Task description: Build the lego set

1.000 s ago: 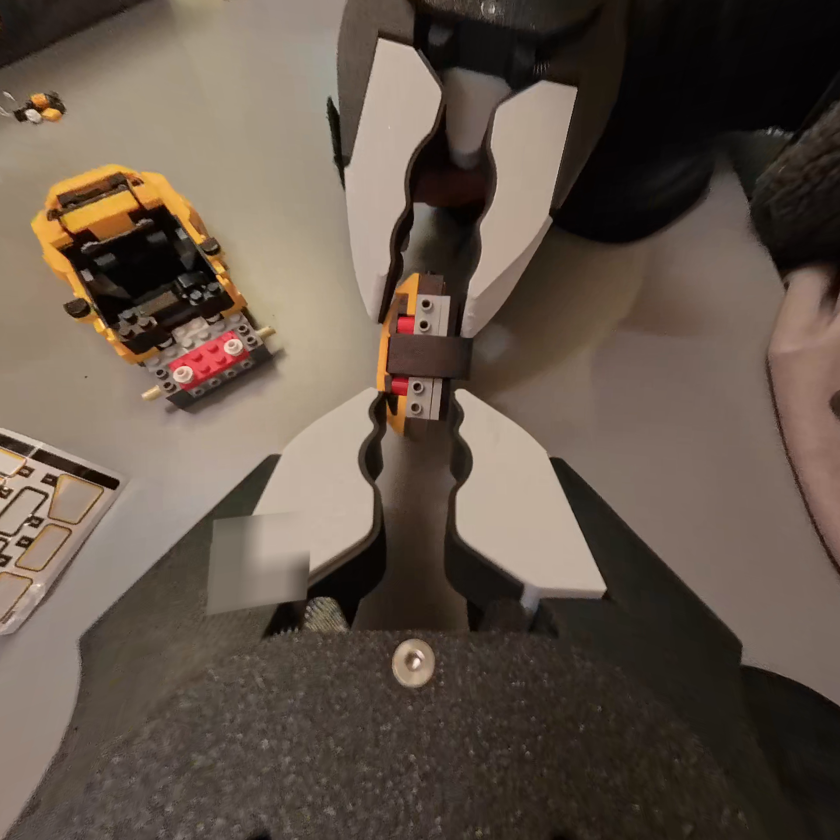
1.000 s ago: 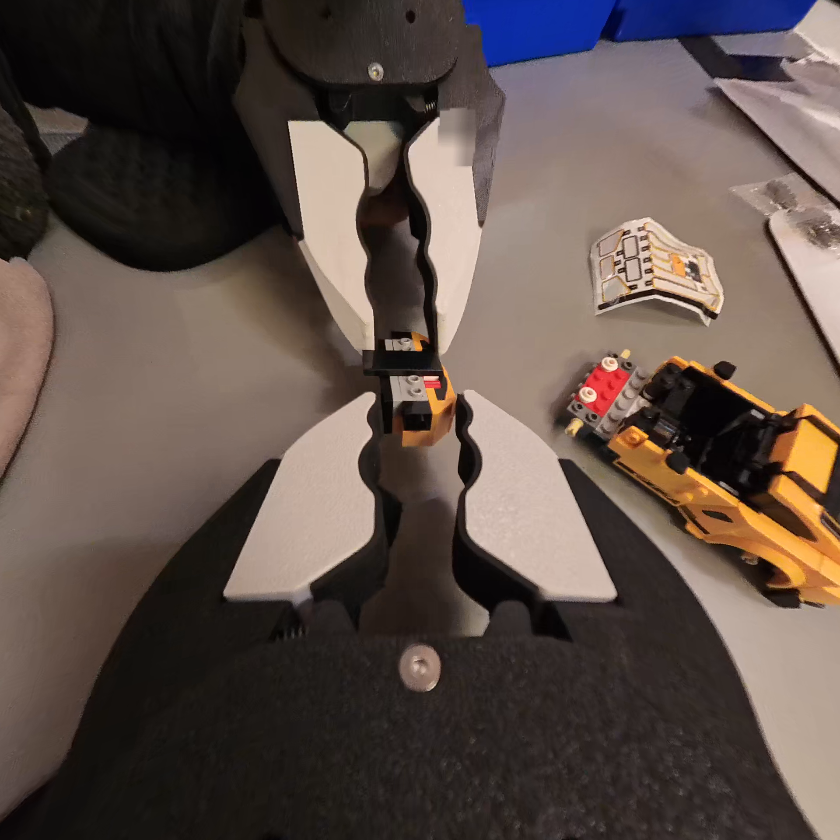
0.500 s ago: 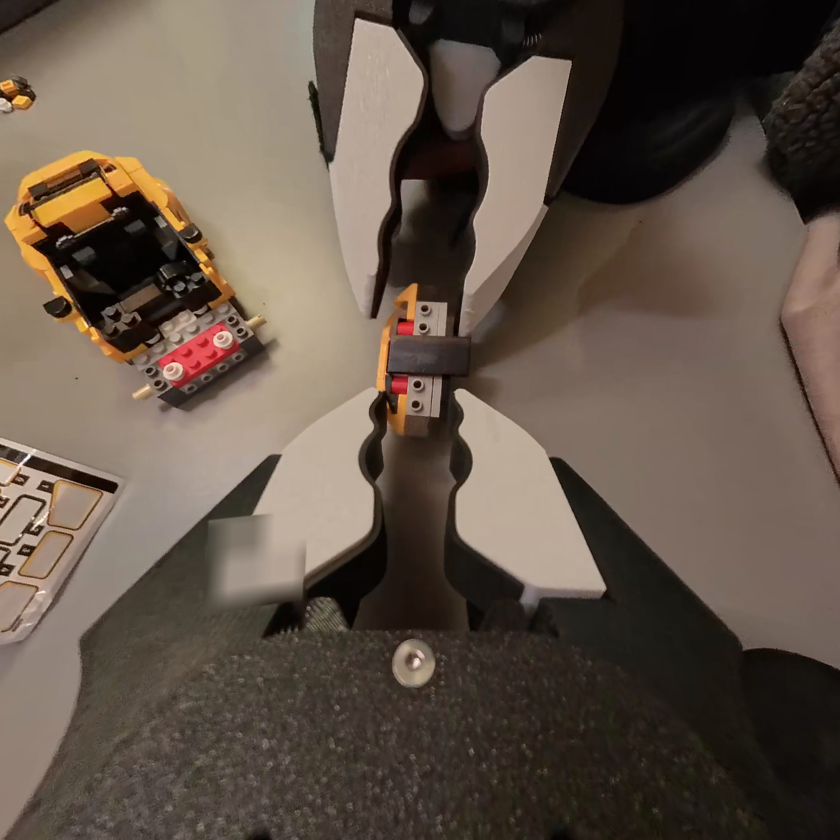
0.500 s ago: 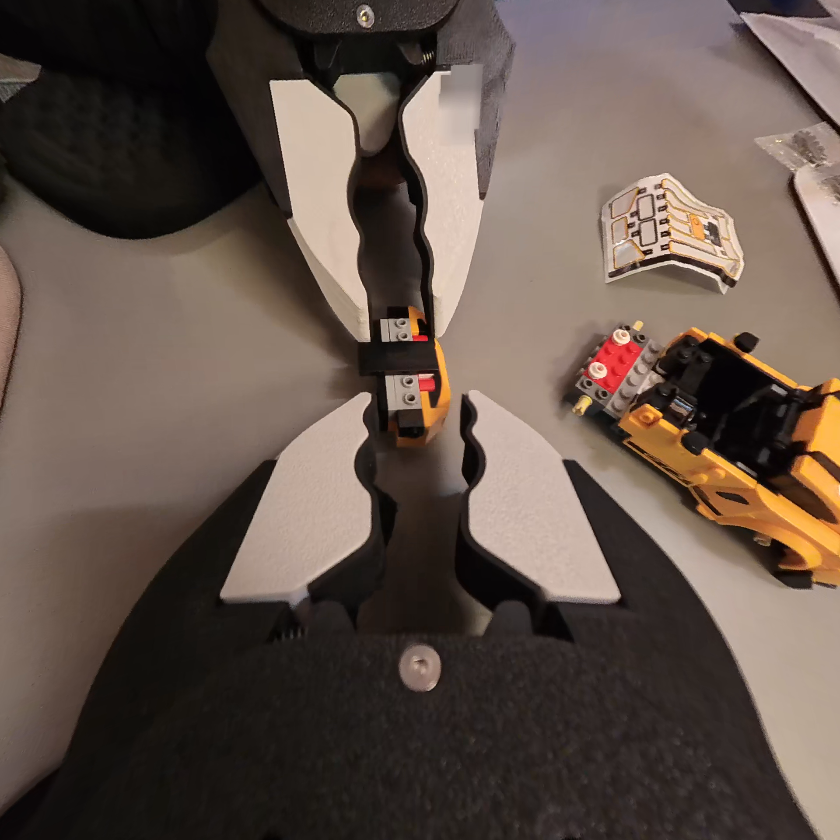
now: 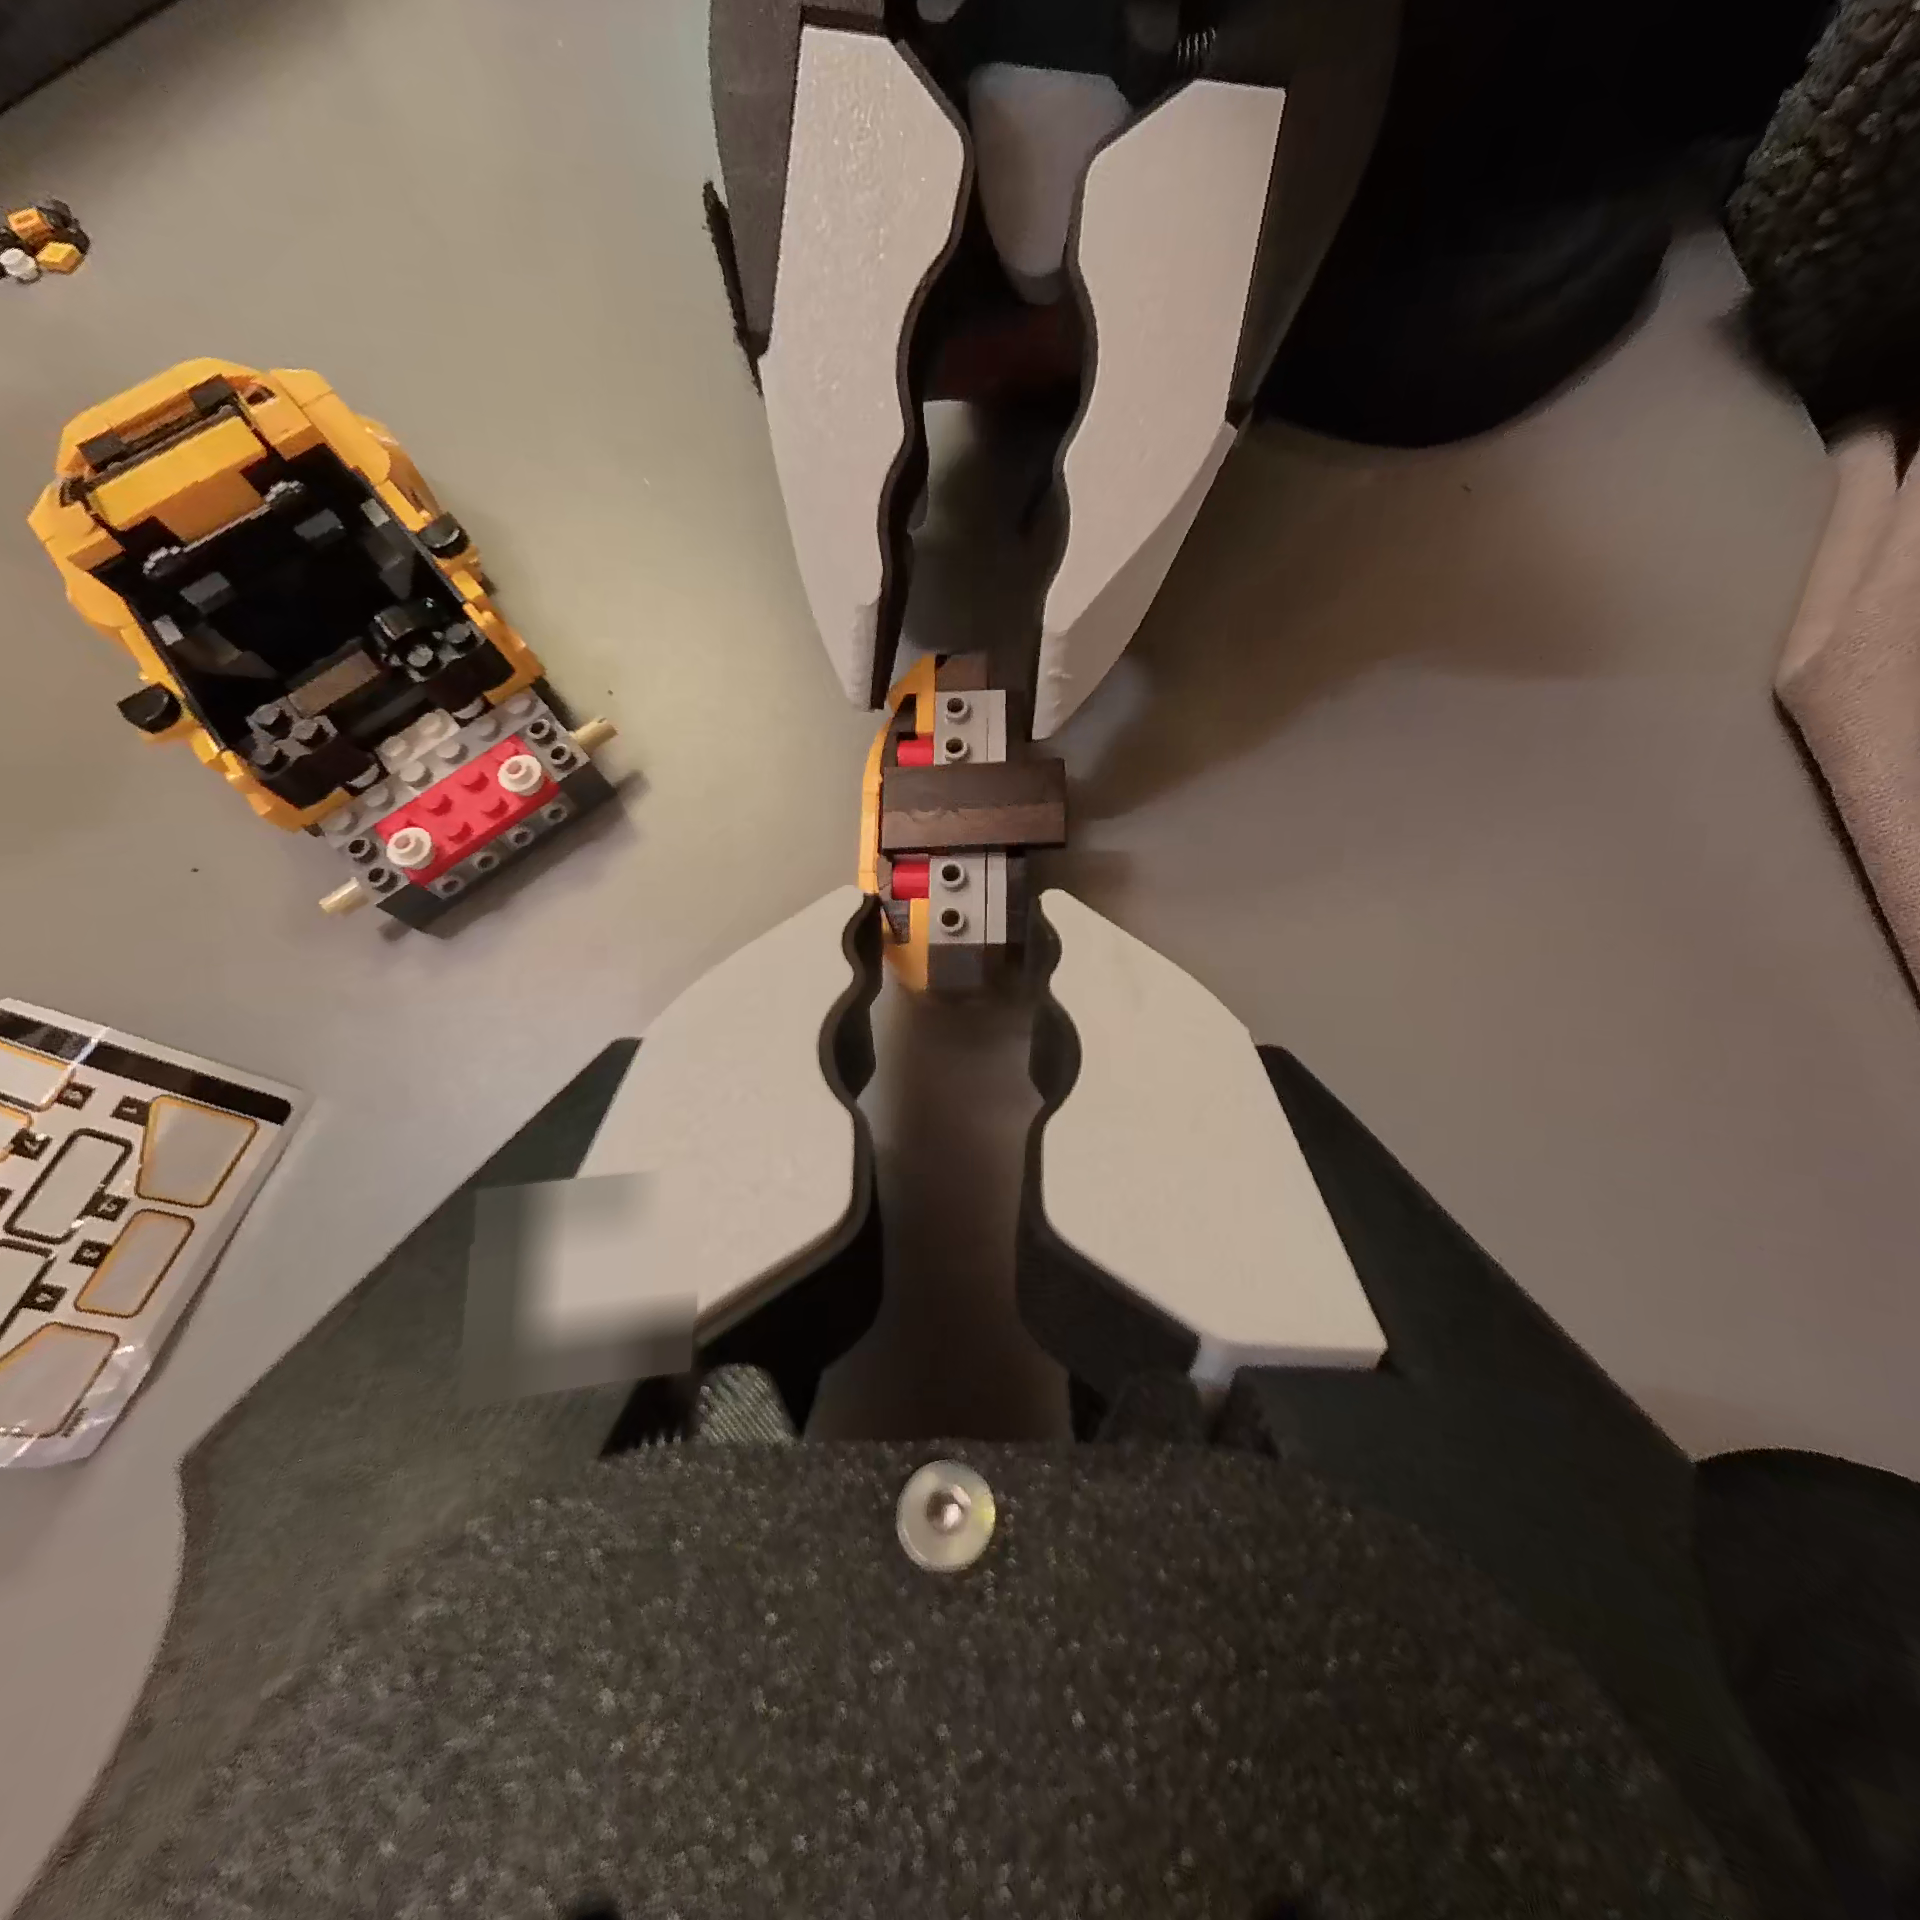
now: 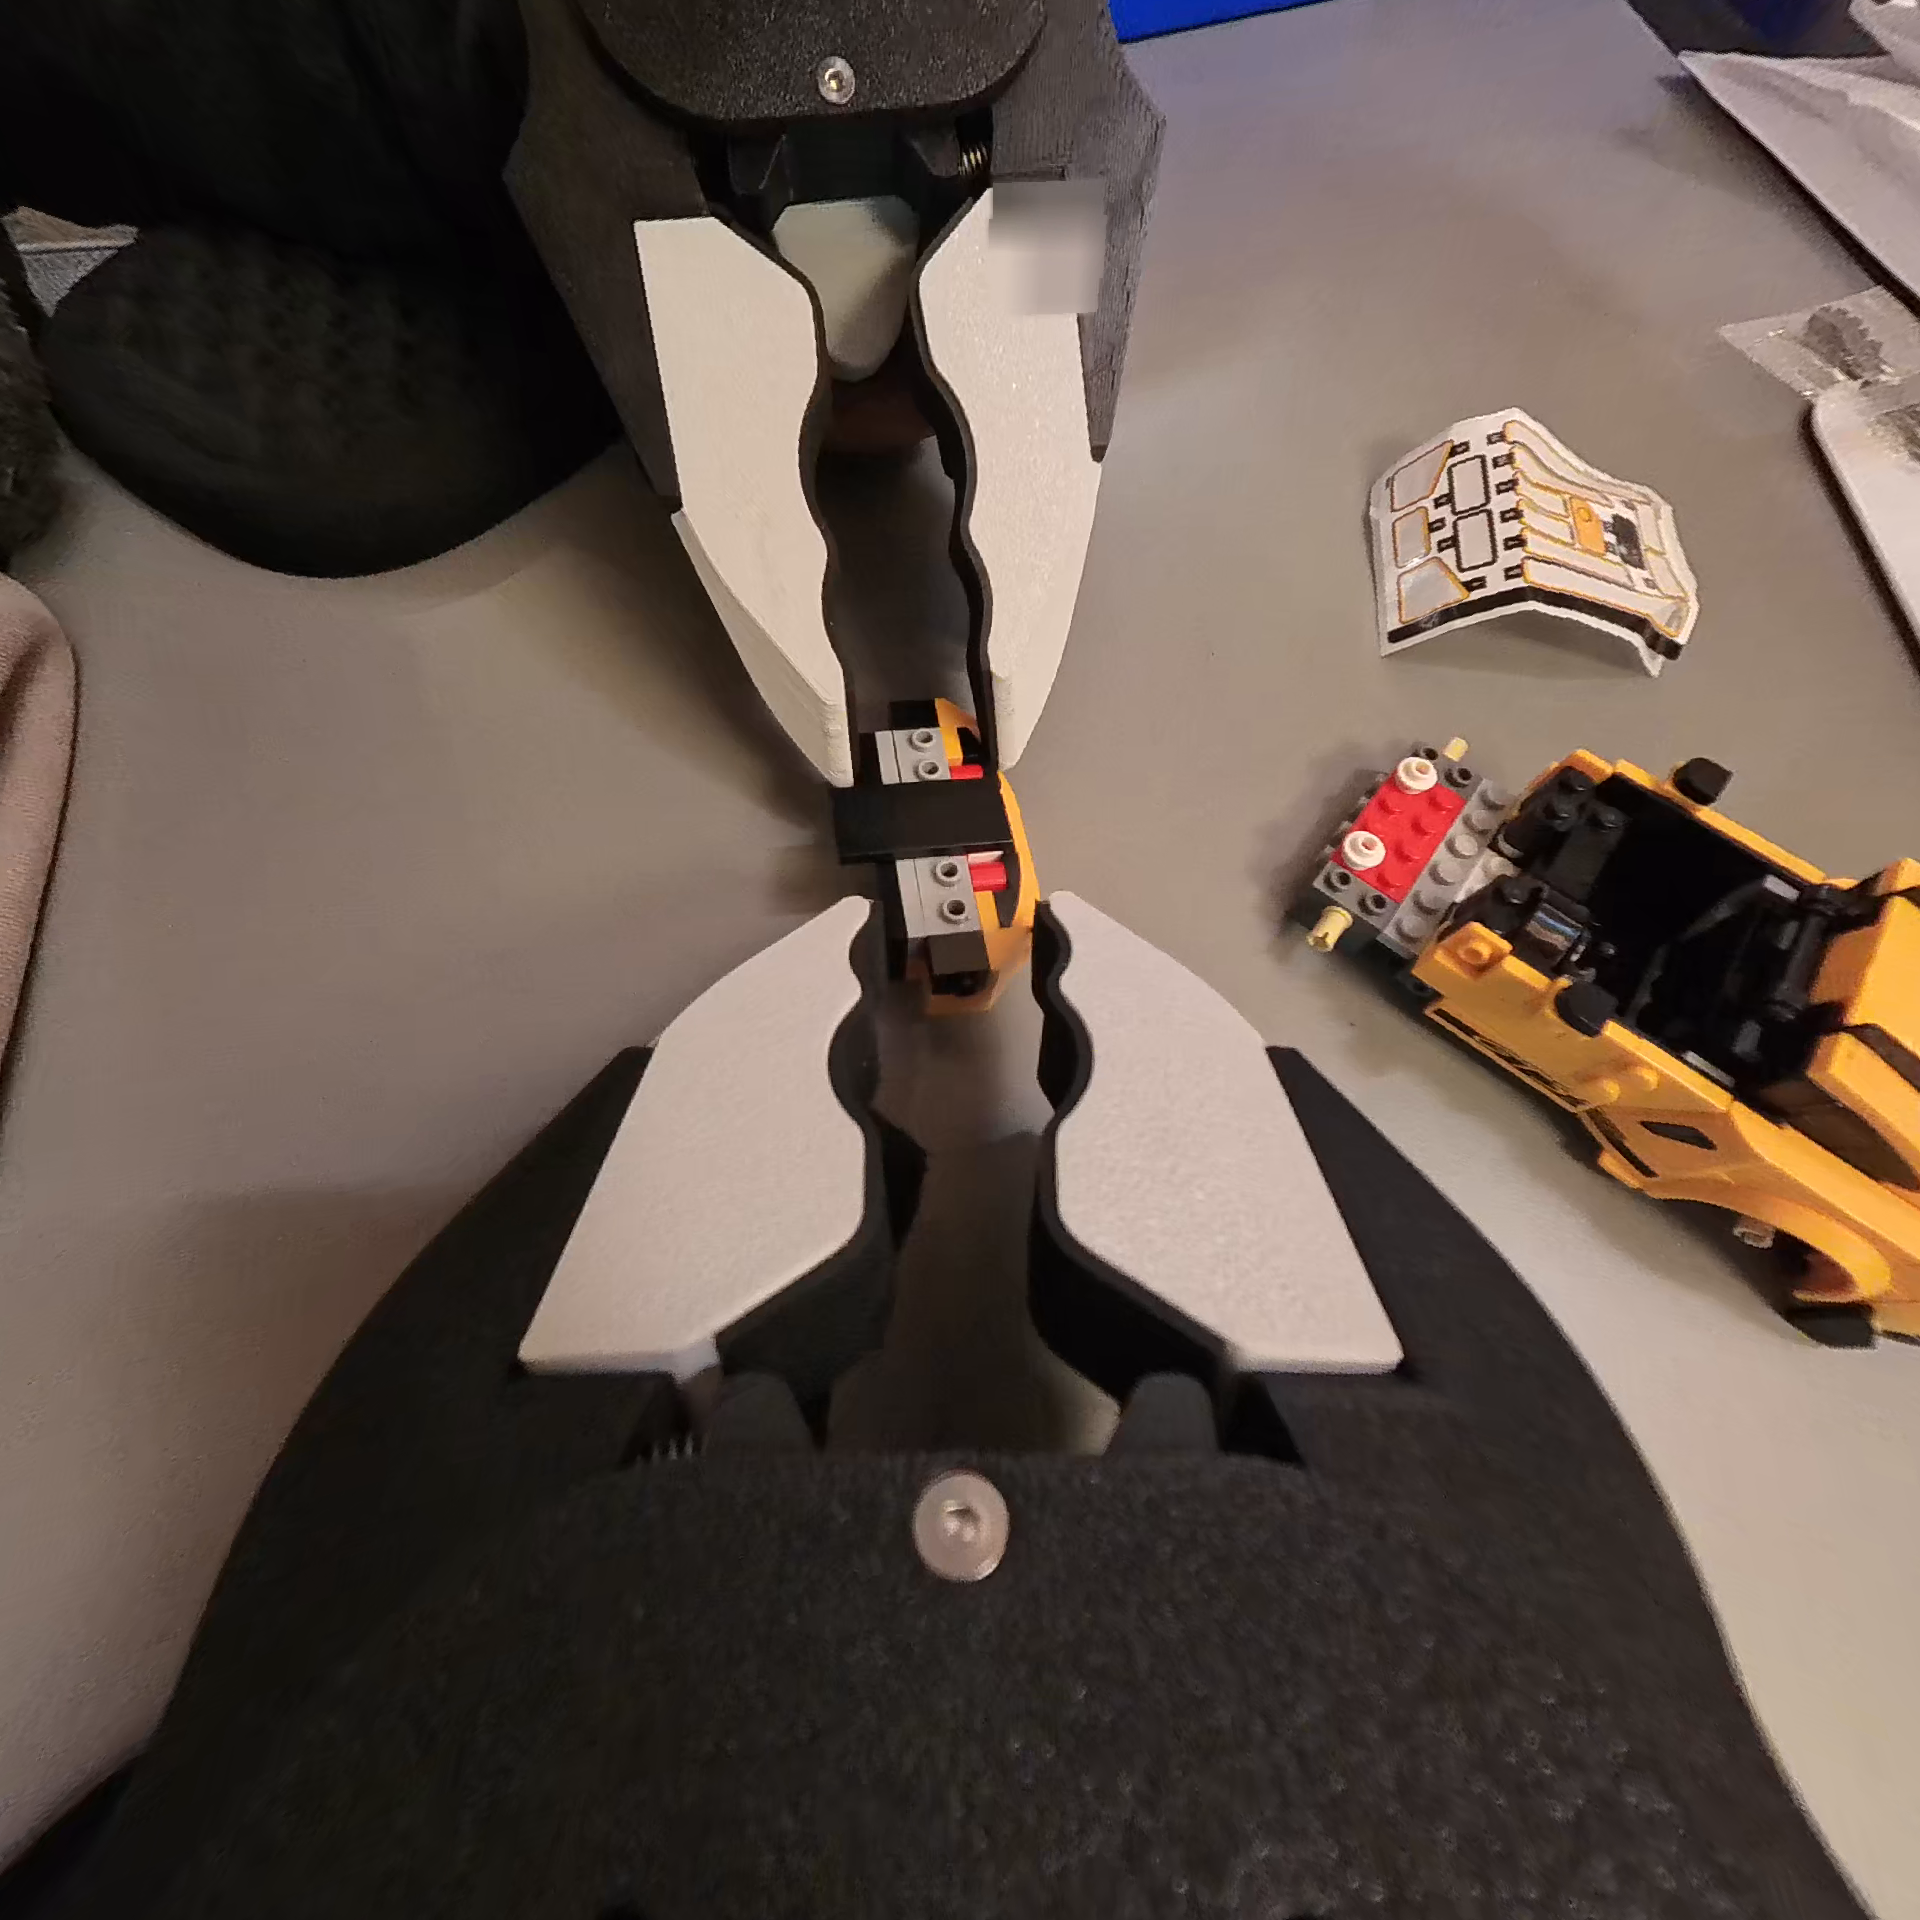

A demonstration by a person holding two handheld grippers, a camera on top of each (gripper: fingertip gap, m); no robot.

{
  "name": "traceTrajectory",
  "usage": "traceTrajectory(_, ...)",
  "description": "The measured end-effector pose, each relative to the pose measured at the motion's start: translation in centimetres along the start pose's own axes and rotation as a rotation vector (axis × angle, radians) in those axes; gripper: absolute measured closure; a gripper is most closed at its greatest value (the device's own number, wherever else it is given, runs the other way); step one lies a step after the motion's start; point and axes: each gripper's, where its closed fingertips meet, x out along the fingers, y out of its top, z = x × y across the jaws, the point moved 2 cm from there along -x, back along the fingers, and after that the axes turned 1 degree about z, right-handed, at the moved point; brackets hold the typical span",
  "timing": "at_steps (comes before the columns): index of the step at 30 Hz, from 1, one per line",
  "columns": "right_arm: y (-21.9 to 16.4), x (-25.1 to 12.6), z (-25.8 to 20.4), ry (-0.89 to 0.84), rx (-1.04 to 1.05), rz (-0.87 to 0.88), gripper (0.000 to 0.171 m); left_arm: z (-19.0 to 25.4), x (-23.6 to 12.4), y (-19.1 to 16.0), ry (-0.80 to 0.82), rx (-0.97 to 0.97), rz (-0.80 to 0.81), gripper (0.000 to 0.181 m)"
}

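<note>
A small orange, grey, red and black lego sub-assembly [image 5: 956, 821] is held just above the grey table between both grippers, which face each other. My left gripper [image 5: 951, 914] is shut on its near end. My right gripper [image 5: 961, 707] comes from the far side and grips the other end. In the right wrist view my right gripper [image 6: 951, 914] closes on the sub-assembly [image 6: 935, 831], and the left gripper [image 6: 920, 748] is opposite. The part-built yellow car [image 5: 301, 644] lies open-topped on the table, its red-and-grey studded end toward the grippers; it also shows in the right wrist view [image 6: 1621, 977].
A sticker sheet [image 5: 104, 1216] lies near the car, curled in the right wrist view [image 6: 1527, 540]. A few loose small pieces [image 5: 42, 239] sit at the far left. Plastic bags [image 6: 1829, 343] lie at the right edge. A person's dark clothing [image 6: 312, 395] is behind the grippers.
The right gripper's fingers have narrowed a little onto the sub-assembly's end. Both grippers stay at its two ends, and the pair has shifted slightly over the table.
</note>
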Motion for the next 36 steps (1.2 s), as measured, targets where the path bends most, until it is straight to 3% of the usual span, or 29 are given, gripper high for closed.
traceTrajectory(12, 0.1, -0.2, 0.1, 0.0, 0.002, 0.017, 0.145, -0.2, 0.0, -0.2, 0.015, 0.009, -0.011, 0.144)
traceTrajectory(18, 1.0, -0.7, -0.3, 0.017, -0.013, 0.078, 0.145, 0.1, 0.1, 0.0, -0.002, 0.009, -0.006, 0.146)
traceTrajectory(20, 0.7, -0.5, -0.4, 0.021, -0.013, 0.058, 0.145, 0.3, 0.2, -0.2, -0.008, 0.016, -0.019, 0.155)
traceTrajectory(25, 0.4, -0.4, -0.4, 0.021, -0.016, 0.036, 0.145, 0.3, 0.2, -0.2, 0.001, 0.025, -0.024, 0.155)
traceTrajectory(32, -0.6, 0.1, -0.5, 0.013, -0.035, -0.03, 0.145, 0.4, 0.4, -0.6, -0.001, 0.032, -0.051, 0.143)
traceTrajectory(36, -0.5, 0.1, -0.8, 0.016, -0.053, -0.033, 0.145, 0.5, 0.5, -0.7, 0.0, 0.035, -0.067, 0.145)
